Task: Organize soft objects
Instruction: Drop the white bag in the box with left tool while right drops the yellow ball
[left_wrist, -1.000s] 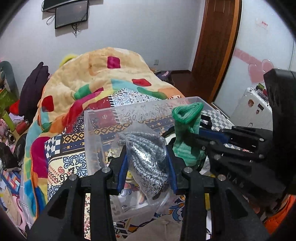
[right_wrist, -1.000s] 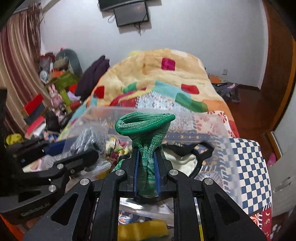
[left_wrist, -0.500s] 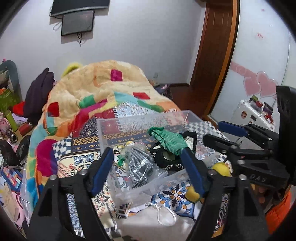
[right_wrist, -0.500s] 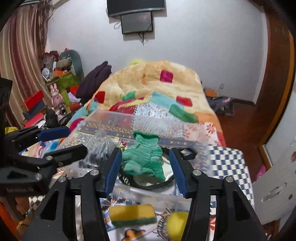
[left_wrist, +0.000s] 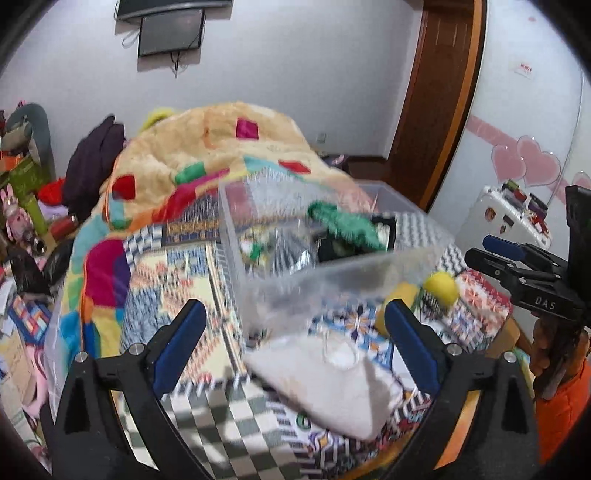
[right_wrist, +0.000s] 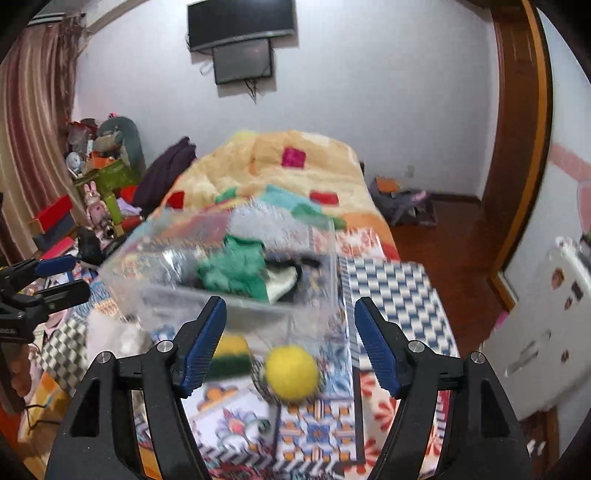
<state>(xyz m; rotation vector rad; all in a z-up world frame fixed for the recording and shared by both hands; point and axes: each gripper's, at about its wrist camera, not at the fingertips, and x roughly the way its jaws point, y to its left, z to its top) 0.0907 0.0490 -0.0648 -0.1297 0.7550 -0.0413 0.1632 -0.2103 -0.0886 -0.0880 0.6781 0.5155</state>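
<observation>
A clear plastic bin (left_wrist: 332, 273) (right_wrist: 155, 280) stands on the patterned bed. Inside lie a green knit piece (left_wrist: 343, 225) (right_wrist: 236, 269), a grey knit item in a bag (left_wrist: 295, 254) and a black-rimmed item (left_wrist: 380, 229). My left gripper (left_wrist: 291, 343) is open and empty, above a white cloth pouch (left_wrist: 332, 380) in front of the bin. My right gripper (right_wrist: 288, 343) is open and empty, above a yellow ball (right_wrist: 291, 373) (left_wrist: 441, 288) and a yellow-green sponge (right_wrist: 229, 354). The frames are blurred.
A colourful quilt (left_wrist: 207, 155) is heaped at the far end of the bed. Clutter and boxes (right_wrist: 92, 177) stand on the left. A wooden door (left_wrist: 443, 92) and a white cabinet (right_wrist: 554, 295) are on the right.
Both grippers let go of the grey bagged knit and the green knit, which now lie in the bin. Both have opened wide and drawn back from the bin.
</observation>
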